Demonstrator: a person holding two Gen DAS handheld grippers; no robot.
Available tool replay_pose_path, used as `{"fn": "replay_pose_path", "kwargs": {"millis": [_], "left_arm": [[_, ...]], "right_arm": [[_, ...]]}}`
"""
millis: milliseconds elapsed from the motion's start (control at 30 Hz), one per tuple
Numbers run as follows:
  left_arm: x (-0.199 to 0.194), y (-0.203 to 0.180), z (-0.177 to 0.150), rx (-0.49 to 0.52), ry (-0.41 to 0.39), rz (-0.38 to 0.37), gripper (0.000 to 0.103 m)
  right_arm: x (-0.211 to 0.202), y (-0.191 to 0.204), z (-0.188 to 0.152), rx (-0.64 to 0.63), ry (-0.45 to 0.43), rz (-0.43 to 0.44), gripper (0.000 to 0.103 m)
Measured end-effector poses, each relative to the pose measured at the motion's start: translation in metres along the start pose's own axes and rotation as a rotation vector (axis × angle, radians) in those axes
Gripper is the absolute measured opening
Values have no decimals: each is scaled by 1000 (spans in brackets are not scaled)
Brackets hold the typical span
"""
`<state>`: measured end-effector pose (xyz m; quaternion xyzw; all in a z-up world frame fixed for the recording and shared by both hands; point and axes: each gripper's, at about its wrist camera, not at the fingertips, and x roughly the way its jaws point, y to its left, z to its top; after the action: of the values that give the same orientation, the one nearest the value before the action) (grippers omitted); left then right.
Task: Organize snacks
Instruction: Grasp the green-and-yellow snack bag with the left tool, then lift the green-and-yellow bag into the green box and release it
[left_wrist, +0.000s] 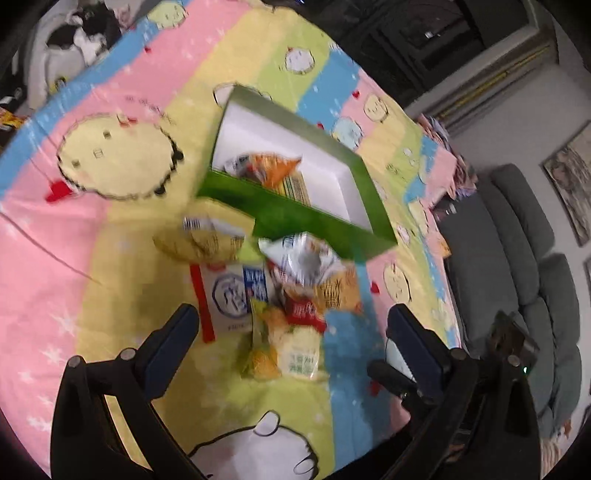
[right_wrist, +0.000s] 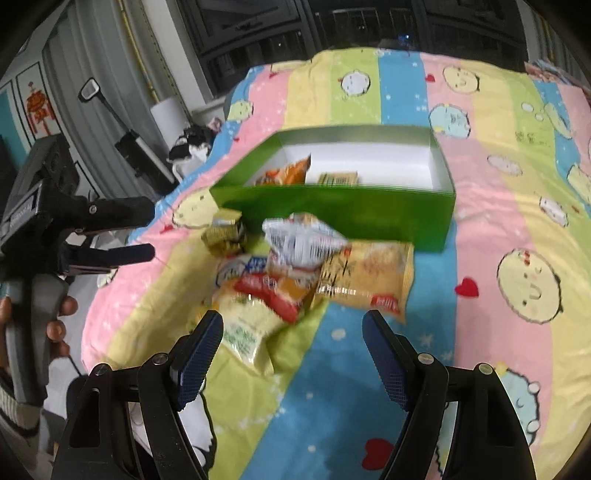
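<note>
From the left wrist, the left gripper (left_wrist: 291, 325) has its fingers spread, empty, over the snack pile (left_wrist: 280, 295); the green box (left_wrist: 295, 218) lies beyond. Only the right wrist view shows the person's hand (right_wrist: 55, 325); the right gripper (right_wrist: 293, 332) is spread too, the pile just ahead.

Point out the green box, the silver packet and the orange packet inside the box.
Green box (right_wrist: 332, 210), right wrist view, front wall.
Silver packet (right_wrist: 303, 240), right wrist view, crumpled middle.
Orange packet (left_wrist: 273, 166), left wrist view, middle of the bag.
</note>
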<state>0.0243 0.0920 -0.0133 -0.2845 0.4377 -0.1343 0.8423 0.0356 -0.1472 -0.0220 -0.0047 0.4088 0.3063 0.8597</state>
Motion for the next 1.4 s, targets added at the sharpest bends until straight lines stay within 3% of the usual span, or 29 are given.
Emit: {"fn": "replay_pose_path", "kwargs": {"millis": [133, 233, 367, 567, 667, 800, 900, 933, 967, 1167, 1400], "left_arm": [[16, 5, -19, 11, 71, -1, 102], [27, 3, -28, 49, 104, 47, 102], [41, -7, -41, 145, 86, 138, 100], [61, -13, -46, 210, 86, 116, 78], [70, -14, -45, 214, 95, 99, 75], [74, -12, -43, 197, 98, 71, 61], [72, -8, -43, 174, 93, 40, 47], [72, -6, -42, 163, 92, 32, 46], [73, -5, -42, 157, 89, 39, 41], [69, -10, -49, 188, 94, 29, 40], [39, -15, -58, 214, 47, 17, 39]], "right_arm": [[11, 3, -11, -5, 42, 16, 78], [20, 7, -19, -13, 74, 48, 78], [32, 16, -27, -40, 93, 72, 78], [49, 23, -34, -70, 111, 82, 78], [54, 28, -32, -96, 97, 76, 78], [59, 30, -26, -95, 89, 90, 78], [62, 31, -24, -109, 86, 101, 62], [64, 32, -23, -116, 87, 103, 50], [66, 34, -23, -123, 93, 98, 45], [66, 33, -24, -104, 87, 110, 32], [46, 48, -24, -129, 50, 152, 30]]}}
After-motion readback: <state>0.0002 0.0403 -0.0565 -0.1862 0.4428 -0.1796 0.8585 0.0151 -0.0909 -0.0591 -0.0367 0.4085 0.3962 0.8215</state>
